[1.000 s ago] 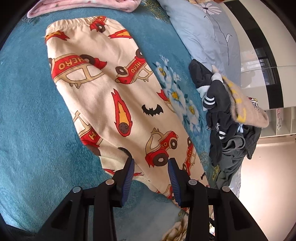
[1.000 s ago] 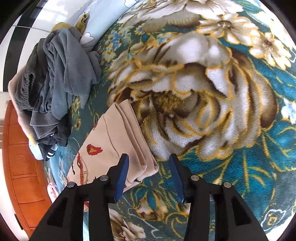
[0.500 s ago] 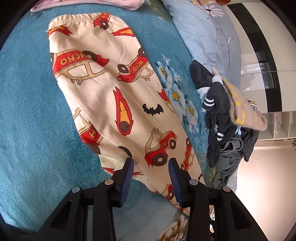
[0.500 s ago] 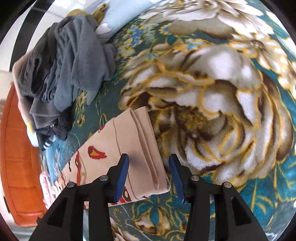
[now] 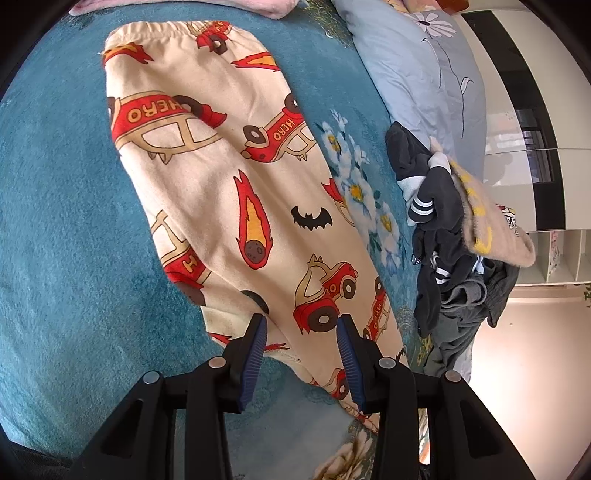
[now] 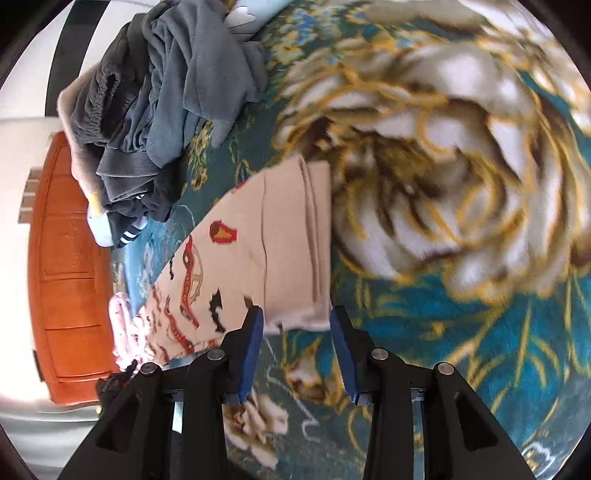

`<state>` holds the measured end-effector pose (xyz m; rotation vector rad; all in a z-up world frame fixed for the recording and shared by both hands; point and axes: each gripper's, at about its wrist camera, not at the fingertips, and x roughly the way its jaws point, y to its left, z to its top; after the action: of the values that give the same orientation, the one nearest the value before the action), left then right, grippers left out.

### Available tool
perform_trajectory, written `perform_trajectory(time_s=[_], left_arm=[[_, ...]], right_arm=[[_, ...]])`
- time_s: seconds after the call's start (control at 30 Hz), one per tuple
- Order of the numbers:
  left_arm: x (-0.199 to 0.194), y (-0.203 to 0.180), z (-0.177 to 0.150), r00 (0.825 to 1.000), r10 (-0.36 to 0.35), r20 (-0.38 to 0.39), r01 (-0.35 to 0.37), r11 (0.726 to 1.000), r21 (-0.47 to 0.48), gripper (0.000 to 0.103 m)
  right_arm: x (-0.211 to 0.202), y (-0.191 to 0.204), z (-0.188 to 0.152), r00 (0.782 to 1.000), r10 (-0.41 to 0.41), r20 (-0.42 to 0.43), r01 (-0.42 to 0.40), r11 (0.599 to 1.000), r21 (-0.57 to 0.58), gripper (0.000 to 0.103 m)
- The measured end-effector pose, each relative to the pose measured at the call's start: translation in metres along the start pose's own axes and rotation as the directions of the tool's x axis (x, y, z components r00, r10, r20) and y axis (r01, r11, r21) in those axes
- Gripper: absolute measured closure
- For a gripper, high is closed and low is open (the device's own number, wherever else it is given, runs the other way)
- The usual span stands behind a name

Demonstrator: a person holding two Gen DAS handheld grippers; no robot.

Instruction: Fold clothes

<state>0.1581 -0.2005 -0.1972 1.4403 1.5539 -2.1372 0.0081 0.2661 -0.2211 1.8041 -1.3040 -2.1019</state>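
Cream children's trousers [image 5: 229, 177] printed with red cars, comets and bats lie flat on the teal blanket [image 5: 55, 221], waistband at the far end. My left gripper [image 5: 300, 341] is open and empty, hovering over the near edge of the trouser leg. In the right wrist view the plain cuff end of the trousers [image 6: 295, 243] lies on the floral blanket [image 6: 461, 184]. My right gripper [image 6: 297, 332] is open, its jaws either side of the cuff's near corner, not closed on it.
A pile of dark grey clothes [image 5: 443, 240] with a beige garment lies right of the trousers; it also shows in the right wrist view [image 6: 159, 92]. A light blue pillow [image 5: 424, 74] lies beyond. A pink cloth [image 5: 184, 5] lies past the waistband. An orange wooden door [image 6: 70, 258] stands at left.
The right gripper has moved toward the trouser cuff, which now lies between its jaws. The left gripper has barely shifted over the trouser leg. Both stay open.
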Motion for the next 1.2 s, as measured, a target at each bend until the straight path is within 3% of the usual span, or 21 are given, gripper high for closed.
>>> perform_trajectory(time_s=[0.17,0.37,0.67,0.73,0.87,1.13,1.17,1.2], left_arm=[[0.001,-0.003,-0.002,1.000,0.020,-0.009,-0.020,1.000,0.020,0.060],[-0.001,-0.002,-0.002,1.000,0.023,-0.006,-0.023,1.000,0.019,0.057],[0.000,-0.001,-0.002,1.000,0.024,-0.010,-0.024,1.000,0.007,0.056],[0.000,0.000,-0.002,1.000,0.024,-0.011,-0.024,1.000,0.005,0.056],[0.000,0.000,-0.003,1.000,0.028,-0.013,-0.028,1.000,0.006,0.056],[0.000,0.000,-0.003,0.999,0.033,-0.011,-0.033,0.999,0.000,0.056],[0.001,-0.001,-0.003,0.999,0.034,-0.012,-0.034,0.999,0.002,0.056],[0.001,-0.001,-0.003,0.999,0.036,-0.013,-0.036,0.999,0.006,0.056]], right_arm=[[0.020,-0.012,-0.014,0.993,0.114,-0.008,-0.112,0.984,0.136,0.063],[0.013,-0.006,-0.003,0.985,0.095,0.145,-0.123,0.972,0.201,0.063],[0.001,0.005,0.011,0.965,0.090,0.246,-0.137,0.974,0.181,0.062],[-0.002,-0.003,0.011,0.966,0.063,0.251,-0.113,0.975,0.191,0.062],[0.007,-0.017,0.014,0.973,0.102,0.209,-0.147,0.966,0.213,0.062],[0.027,0.003,0.029,0.985,0.086,0.147,-0.105,0.987,0.120,0.062],[0.028,0.006,0.029,0.987,0.068,0.144,-0.085,0.990,0.115,0.065],[0.028,0.011,0.029,0.991,0.029,0.134,-0.042,0.994,0.098,0.077]])
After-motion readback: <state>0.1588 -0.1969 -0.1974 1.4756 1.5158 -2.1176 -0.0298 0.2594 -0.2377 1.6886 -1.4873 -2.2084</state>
